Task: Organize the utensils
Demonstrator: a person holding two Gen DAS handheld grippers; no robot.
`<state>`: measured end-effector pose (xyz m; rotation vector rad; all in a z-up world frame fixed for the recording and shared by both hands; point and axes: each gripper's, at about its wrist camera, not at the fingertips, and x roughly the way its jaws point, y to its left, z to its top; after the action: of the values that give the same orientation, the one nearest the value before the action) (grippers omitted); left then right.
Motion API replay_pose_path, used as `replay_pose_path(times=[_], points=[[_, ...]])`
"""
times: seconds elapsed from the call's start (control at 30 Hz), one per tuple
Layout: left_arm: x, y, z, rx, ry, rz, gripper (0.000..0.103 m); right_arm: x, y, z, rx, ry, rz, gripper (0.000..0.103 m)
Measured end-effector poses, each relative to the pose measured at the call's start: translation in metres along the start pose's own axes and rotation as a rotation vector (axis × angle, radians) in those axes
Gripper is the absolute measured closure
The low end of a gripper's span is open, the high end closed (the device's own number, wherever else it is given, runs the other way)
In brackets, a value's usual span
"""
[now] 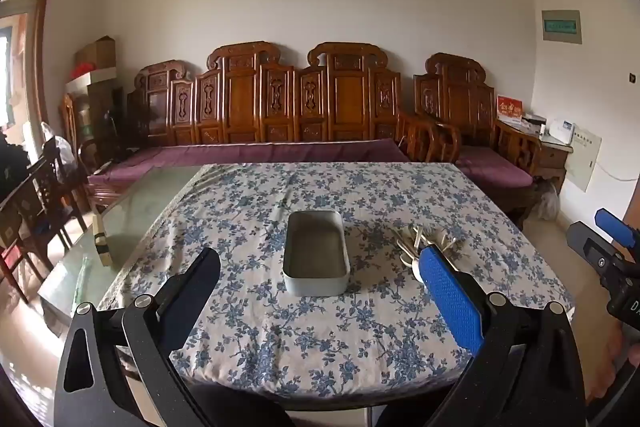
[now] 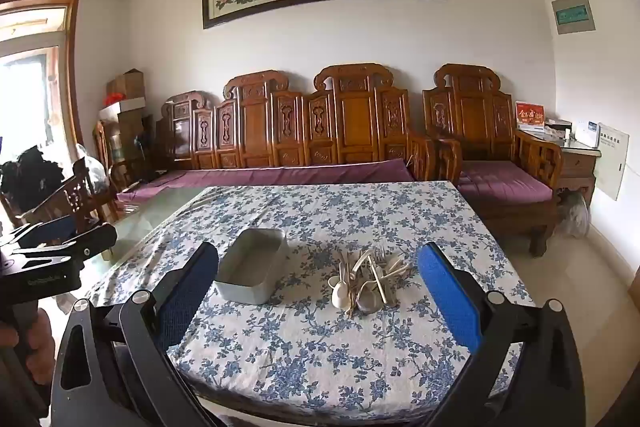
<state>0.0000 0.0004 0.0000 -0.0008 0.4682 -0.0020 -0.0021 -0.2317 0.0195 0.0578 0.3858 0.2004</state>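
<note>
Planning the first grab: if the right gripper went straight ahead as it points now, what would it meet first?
Probably the pile of utensils lying between the open right gripper fingers' line; the empty tin sits left. Depth is uncertain.

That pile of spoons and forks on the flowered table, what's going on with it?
A person holds a two-finger gripper in each hand, facing the table. The left gripper and right gripper are both open and hold nothing. The utensils lie in a jumbled heap on the flowered cloth, just to the right of an empty grey tin. Nothing is in the tin yet, so the sorting seems not to have started.
</note>
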Motion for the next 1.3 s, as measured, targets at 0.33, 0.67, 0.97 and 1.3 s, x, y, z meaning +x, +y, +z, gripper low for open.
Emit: replay_pose_path(times=[0.33,0.67,0.97,1.3], points=[[0.0006,0.0,0.0003,0.007,0.003,0.003,0.006,-0.0006,-0.0002,0.0008,0.007,-0.002,0.002,0.002],[-0.0009,-0.0027,0.0052,0.007,-0.005,0.001,0.006,-0.0007,0.0015,0.0012,0.005,-0.001,0.001,0.002],[-0.0047,-0.0029,0.0071,0.009,-0.008,-0.003,0.006,-0.0021,0.0021,0.0026,0.004,-0.002,-0.001,0.002],[-0.0051,-0.0039,0.0098,0.01,-0.01,0.0,0.006,-0.0027,0.0025,0.0042,0.005,-0.003,-0.001,0.002]])
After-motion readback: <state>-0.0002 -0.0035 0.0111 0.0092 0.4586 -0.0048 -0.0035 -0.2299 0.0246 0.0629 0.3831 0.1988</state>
